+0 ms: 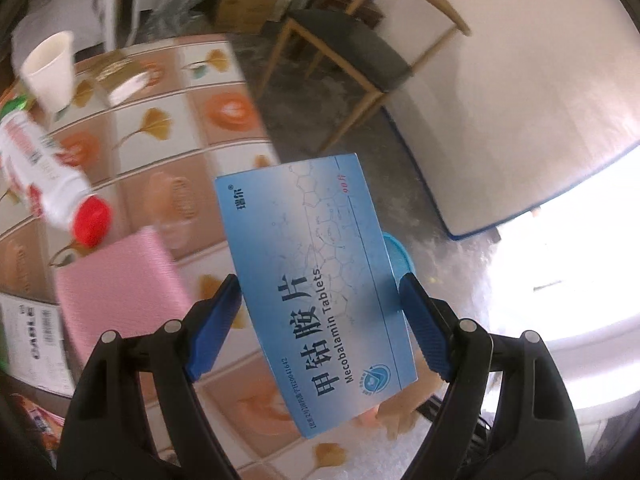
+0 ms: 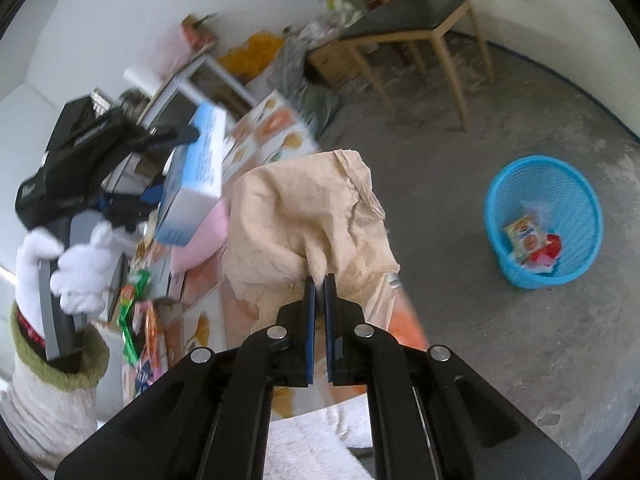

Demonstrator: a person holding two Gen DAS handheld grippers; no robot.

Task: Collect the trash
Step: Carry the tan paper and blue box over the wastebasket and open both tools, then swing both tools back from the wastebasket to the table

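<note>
The left gripper (image 1: 320, 300) squeezes a blue pill box (image 1: 316, 292) above the table (image 1: 168, 120). The right gripper (image 2: 319, 280) pinches crumpled brown paper (image 2: 304, 216), near the blue basket (image 2: 496, 216) on the floor

This is a lived-in room of a home rather than a workplace: the floor (image 2: 460, 240) is bare, worn concrete and the walls (image 2: 120, 12) are plain white with a blue strip along the base. A table covered in a cloth with a leaf and flower print (image 1: 160, 120) holds everyday clutter such as a paper cup (image 1: 48, 68), a red-capped bottle (image 1: 52, 184) and snack packets (image 2: 132, 312). A wooden chair with a dark seat (image 2: 408, 16), cardboard boxes and bags piled along the wall (image 2: 280, 56), and a blue plastic wastebasket (image 2: 544, 220) on the floor complete the domestic look.
</note>
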